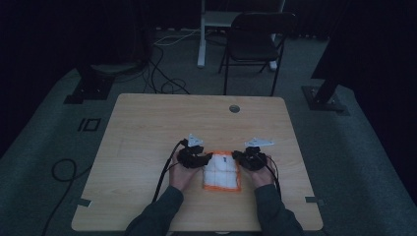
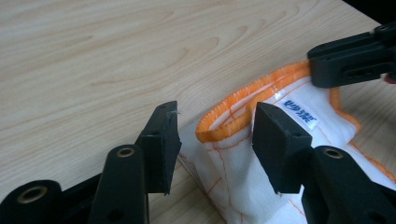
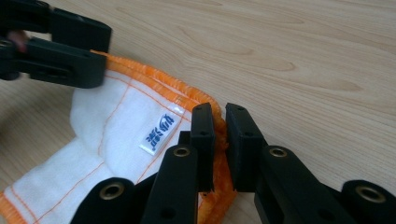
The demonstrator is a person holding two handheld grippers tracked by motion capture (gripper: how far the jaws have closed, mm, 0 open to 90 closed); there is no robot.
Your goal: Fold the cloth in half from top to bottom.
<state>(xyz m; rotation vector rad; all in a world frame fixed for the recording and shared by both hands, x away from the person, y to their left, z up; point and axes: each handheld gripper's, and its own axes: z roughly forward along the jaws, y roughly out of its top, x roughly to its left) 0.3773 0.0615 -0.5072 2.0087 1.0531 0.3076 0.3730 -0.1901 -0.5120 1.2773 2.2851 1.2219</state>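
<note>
Cloth [image 1: 222, 170] flat on bench [image 1: 147, 128]: right gripper [image 3: 219, 140] jaws clenched on orange edge, left gripper [image 2: 212, 140] jaws released around corner. Pinch left corner too, then lift evenly.

You are in a dim lab or studio. Black stands [image 1: 91, 81], floor cables [image 1: 162, 73] and a folding chair [image 1: 255, 42] ring your tabletop [image 1: 147, 128].

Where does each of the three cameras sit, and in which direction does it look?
High view: above the person's side, looking forward and down at the table; forearms and both hands show.
Left gripper view: on the left gripper, open around the cloth.
Right gripper view: on the right gripper, shut on the cloth's hem.
All three share the cloth.
</note>
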